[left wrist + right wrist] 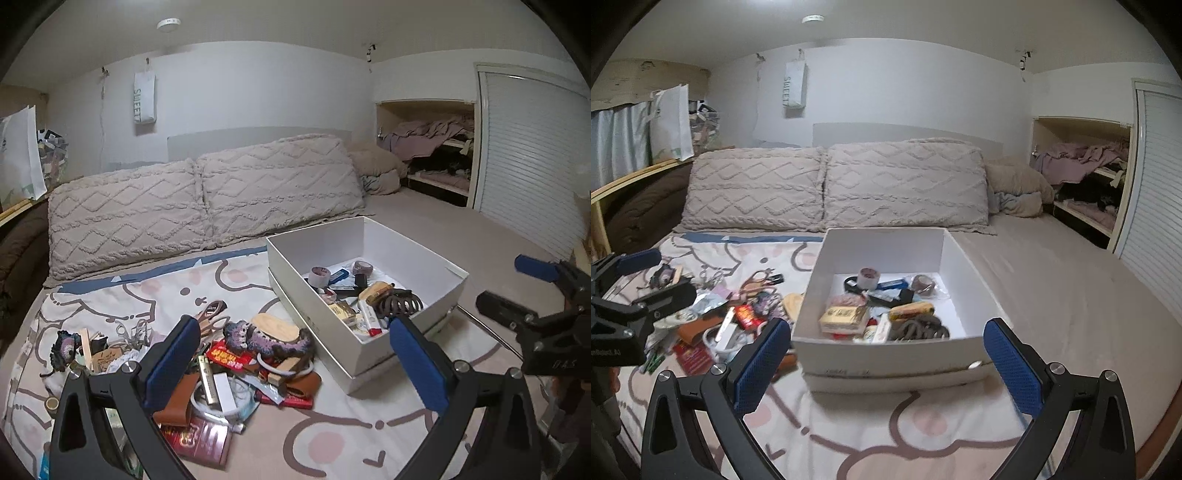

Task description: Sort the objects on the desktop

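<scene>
A heap of small objects lies on the patterned sheet: a purple crocheted piece (266, 338), a red packet (227, 356), a brown leather case (177, 402), a white bar (225, 391) and scissors (212, 317). My left gripper (295, 362) hovers open above this heap, holding nothing. To the right stands a white box (332, 243) holding a tape roll (319, 275), a black hair claw (400, 304) and several other bits. My right gripper (888, 365) is open and empty just in front of the white box (886, 350). The heap (731, 317) lies left of it.
Two quilted pillows (207, 199) lean against the headboard behind the sheet. An open closet (1082, 177) with clothes is at the far right. The left gripper (653, 278) shows at the left edge, the right gripper (517, 288) at the right. Bare mattress (1052, 295) lies right of the box.
</scene>
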